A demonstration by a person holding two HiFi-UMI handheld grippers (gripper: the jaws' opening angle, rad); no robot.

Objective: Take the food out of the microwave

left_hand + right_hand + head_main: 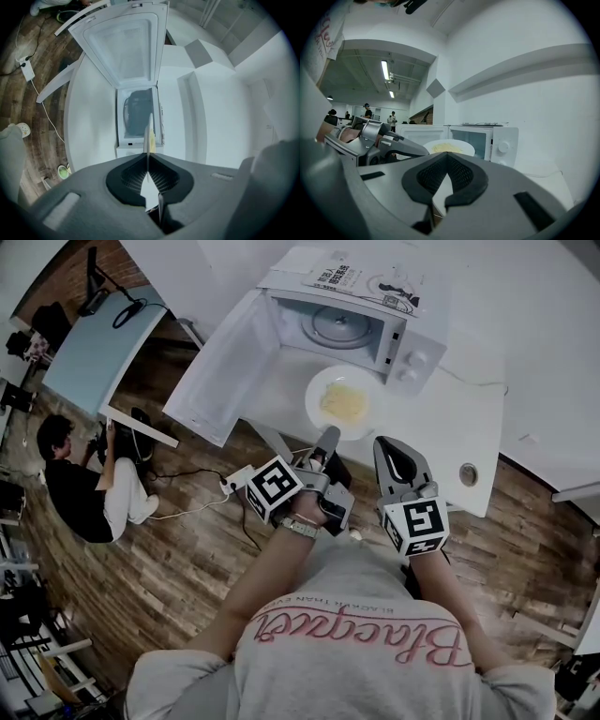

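A white plate (342,401) of yellow food hangs just in front of the open microwave (352,320), over the white table (450,427). My left gripper (327,437) is shut on the plate's near rim. In the left gripper view the plate (149,136) shows edge-on between the pads, with the microwave's cavity (137,116) and its swung-out door (124,44) behind it. My right gripper (392,454) hovers beside the plate to the right, shut and holding nothing. Its own view shows the plate (449,147), the microwave (485,138) and the left gripper (382,143).
The microwave door (220,367) stands wide open on the left. A booklet (361,279) lies on top of the oven. A round hole (468,474) sits in the table's near right corner. A person (80,484) sits on the wooden floor at left, beside a power strip (236,480).
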